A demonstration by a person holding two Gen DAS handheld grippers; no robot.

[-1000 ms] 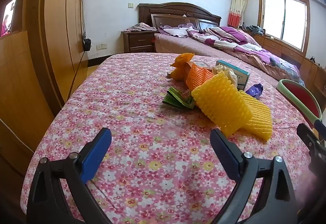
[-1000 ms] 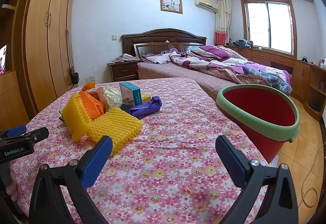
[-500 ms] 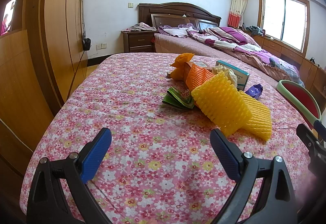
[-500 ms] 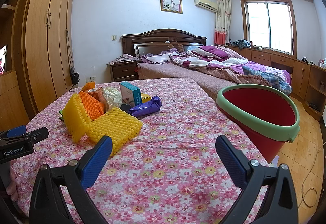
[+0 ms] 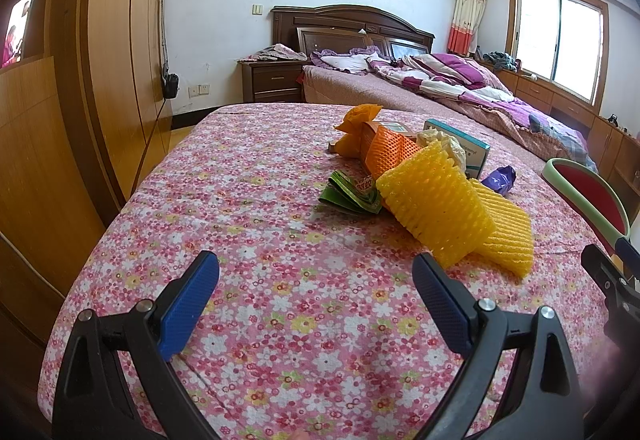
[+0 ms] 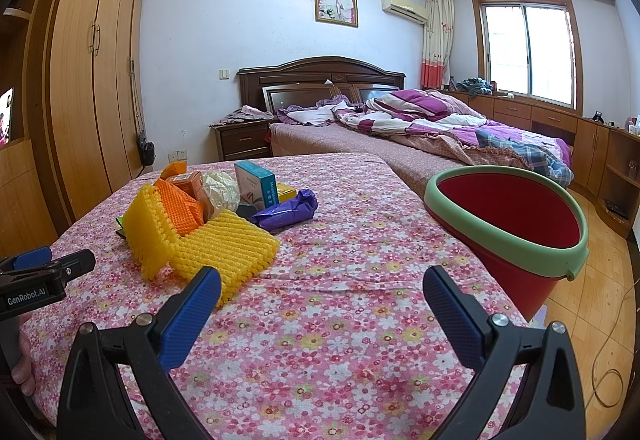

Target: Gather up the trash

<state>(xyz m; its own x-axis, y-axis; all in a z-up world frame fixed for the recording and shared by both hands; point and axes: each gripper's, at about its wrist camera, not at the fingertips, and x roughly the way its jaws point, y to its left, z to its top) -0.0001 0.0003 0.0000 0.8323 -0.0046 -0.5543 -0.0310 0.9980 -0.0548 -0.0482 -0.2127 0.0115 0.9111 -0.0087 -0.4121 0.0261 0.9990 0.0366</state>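
Nothing's being picked up yet; looks like the opening step, both grippers hanging over the near edge of the tabletop (image 6: 360,240) w/ its pink floral cloth. Left gripper (image 5: 316,300) is sitting w/ jaws spread wide, holding nothing; right gripper (image 6: 322,314) is doing the same, jaws spread & empty.

Trash is lying in one heap toward the middle-left of the tabletop: two yellow foam nets (image 6: 216,244) nearest, an orange foam net (image 6: 176,204) behind, crumpled white paper (image 6: 219,190), a teal box (image 6: 256,182), a purple wrapper (image 6: 286,214), plus a green wrapper (image 5: 352,194) on the heap's left side. The red bucket (image 6: 512,224) w/ green rim is tilting at the right edge, mouth facing the heap, apart from it.

Next move prob. calls for one gripper reaching fwd to the closest yellow net & pinching it lightly (soft foam, will squash), then carrying it over to the bucket. Pieces are overlapping, so lifting one may be dragging neighbours. A bed (image 6: 400,144) is standing beyond the far edge; not in the way.
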